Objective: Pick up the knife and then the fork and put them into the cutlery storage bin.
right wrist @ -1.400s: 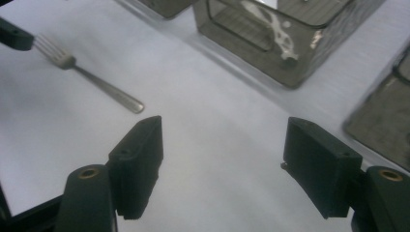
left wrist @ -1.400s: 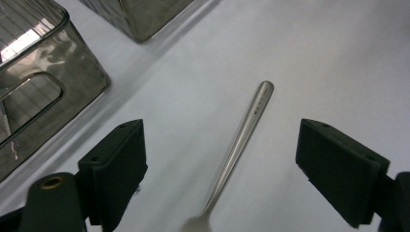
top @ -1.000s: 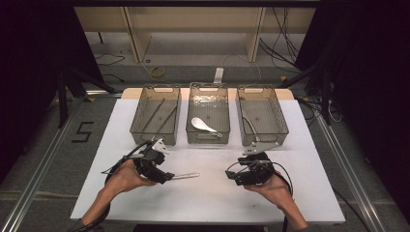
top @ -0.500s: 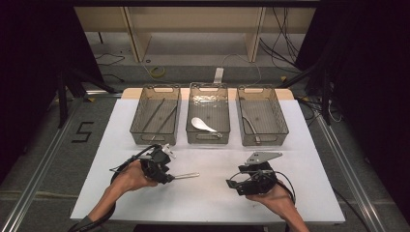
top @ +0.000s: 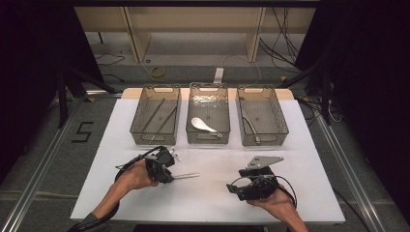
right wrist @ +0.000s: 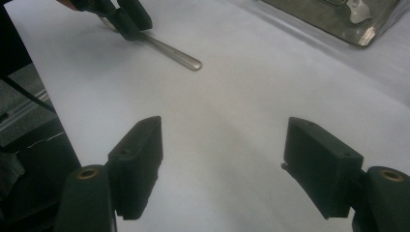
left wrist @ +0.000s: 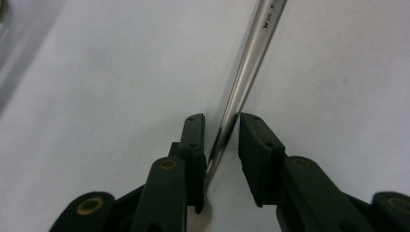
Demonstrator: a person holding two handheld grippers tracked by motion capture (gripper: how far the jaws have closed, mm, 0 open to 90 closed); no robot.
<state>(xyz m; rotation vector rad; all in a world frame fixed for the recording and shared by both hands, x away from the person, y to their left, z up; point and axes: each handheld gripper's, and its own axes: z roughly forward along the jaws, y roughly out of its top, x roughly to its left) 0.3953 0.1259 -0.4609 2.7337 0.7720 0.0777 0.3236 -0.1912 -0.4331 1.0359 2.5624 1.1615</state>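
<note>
A metal utensil (top: 186, 176) lies on the white table, its handle pointing right. My left gripper (top: 168, 175) is down over its near end. In the left gripper view the handle (left wrist: 244, 72) runs slantwise between the jaws of that gripper (left wrist: 222, 130), which have just been closing. The left pad (left wrist: 196, 145) touches the handle, and a sliver of table shows beside the right pad, so the grip is not tight. My right gripper (top: 234, 188) rests at the front right, jaws wide apart (right wrist: 222, 159) over bare table.
Three clear bins stand in a row at the back: the left bin (top: 140, 126) holds thin sticks, the middle bin (top: 208, 137) a white spoon (top: 203, 124), the right bin (top: 283, 126) a metal utensil. The table's front edge is near both hands.
The left gripper has sunk onto the utensil and its jaws have narrowed around the handle. The right gripper has drifted slightly toward the front edge, jaws unchanged.
</note>
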